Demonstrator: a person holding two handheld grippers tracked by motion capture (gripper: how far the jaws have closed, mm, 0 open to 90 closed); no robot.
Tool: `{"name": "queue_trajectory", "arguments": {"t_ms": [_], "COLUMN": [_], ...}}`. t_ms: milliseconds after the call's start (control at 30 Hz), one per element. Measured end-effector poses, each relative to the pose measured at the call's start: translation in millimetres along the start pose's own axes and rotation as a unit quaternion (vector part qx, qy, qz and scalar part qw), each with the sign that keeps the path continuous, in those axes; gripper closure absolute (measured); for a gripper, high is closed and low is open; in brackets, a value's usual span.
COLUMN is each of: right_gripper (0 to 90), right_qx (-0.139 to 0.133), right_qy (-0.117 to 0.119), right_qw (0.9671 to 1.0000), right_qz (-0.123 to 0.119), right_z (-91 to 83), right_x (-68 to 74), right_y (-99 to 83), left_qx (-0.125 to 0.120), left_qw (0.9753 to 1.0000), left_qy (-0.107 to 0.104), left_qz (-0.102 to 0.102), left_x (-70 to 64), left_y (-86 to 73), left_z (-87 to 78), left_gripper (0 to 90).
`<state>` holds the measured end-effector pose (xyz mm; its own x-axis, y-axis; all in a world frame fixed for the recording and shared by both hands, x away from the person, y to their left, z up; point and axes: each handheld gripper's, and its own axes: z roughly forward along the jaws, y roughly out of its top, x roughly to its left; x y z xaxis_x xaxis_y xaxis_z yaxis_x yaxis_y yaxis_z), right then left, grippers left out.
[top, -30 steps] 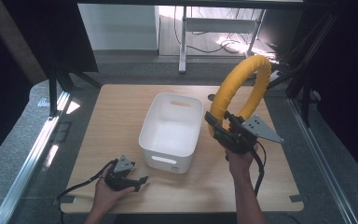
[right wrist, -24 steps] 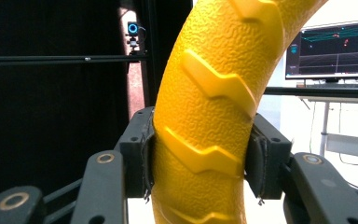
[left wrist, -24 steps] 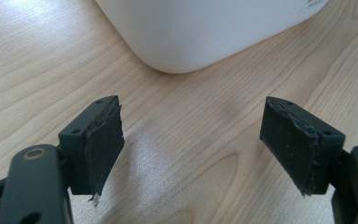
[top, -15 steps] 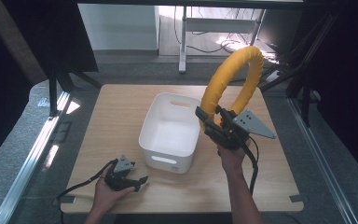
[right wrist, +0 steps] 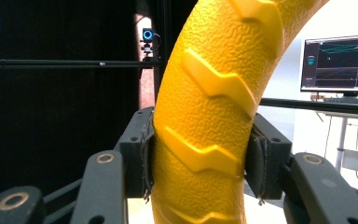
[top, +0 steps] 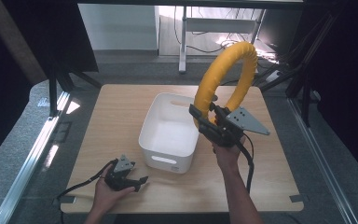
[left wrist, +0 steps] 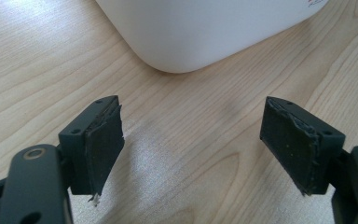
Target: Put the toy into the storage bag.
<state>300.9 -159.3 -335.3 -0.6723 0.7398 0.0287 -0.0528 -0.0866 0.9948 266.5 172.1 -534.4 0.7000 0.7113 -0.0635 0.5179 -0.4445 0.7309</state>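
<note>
Right gripper [top: 204,122] clamping jaws on yellow treaded ring [top: 223,79], holding it upright beside white bin [top: 168,140]. Ring seeming light, rubbery, grippy; rim hold suiting. Left gripper [top: 137,181] resting on counter [top: 112,116], jaws spread, empty.

1. The ring [top: 223,79] is bright yellow, with a pebbled skin and raised zigzag ridges along it, seen close in the right gripper view [right wrist: 205,116].
2. The bin [top: 170,133] is plain white inside and out.
3. The tabletop [top: 107,121] is pale wood with a wavy grain.
4. The right gripper [top: 208,122] is black with a grey plate on top; its pads [right wrist: 145,154] are black.
5. The left gripper [top: 137,183] is black, its pads [left wrist: 103,144] dull dark grey.
6. A monitor [right wrist: 338,63] glows with teal lines on black.
</note>
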Motion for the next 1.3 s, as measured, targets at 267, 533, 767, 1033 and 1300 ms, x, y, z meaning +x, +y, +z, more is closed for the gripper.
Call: {"name": "queue_trajectory", "arguments": {"t_ms": [267, 533, 767, 1033, 1300], "right_gripper": [50.3, 50.3, 50.3, 50.2, 50.2], "right_qx": [0.000, -0.005, -0.007, -0.009, -0.006], "right_qy": [0.005, 0.016, 0.025, 0.035, 0.043], "right_qw": [1.0000, 0.9999, 0.9997, 0.9993, 0.9990], "right_qz": [-0.003, 0.002, 0.000, -0.001, 0.004], "right_z": [7.1, 15.4, 24.0, 31.3, 37.3], "right_x": [5.7, 12.6, 20.2, 26.5, 33.4], "right_y": [3.6, 5.3, 7.0, 7.4, 5.6], "left_qx": [0.001, 0.000, 0.000, 0.003, 0.003], "left_qw": [1.0000, 1.0000, 1.0000, 1.0000, 1.0000], "left_qy": [0.000, 0.000, 0.000, 0.002, 0.001], "left_qz": [0.002, 0.000, -0.001, 0.003, 0.003], "left_x": [0.3, 0.0, -0.1, 0.3, 0.3], "left_y": [-0.1, -0.2, -0.2, -0.1, -0.1], "left_z": [0.1, -0.2, -0.5, -1.3, -1.2], "left_gripper": [21.2, 21.1, 21.1, 21.1, 21.1]}}
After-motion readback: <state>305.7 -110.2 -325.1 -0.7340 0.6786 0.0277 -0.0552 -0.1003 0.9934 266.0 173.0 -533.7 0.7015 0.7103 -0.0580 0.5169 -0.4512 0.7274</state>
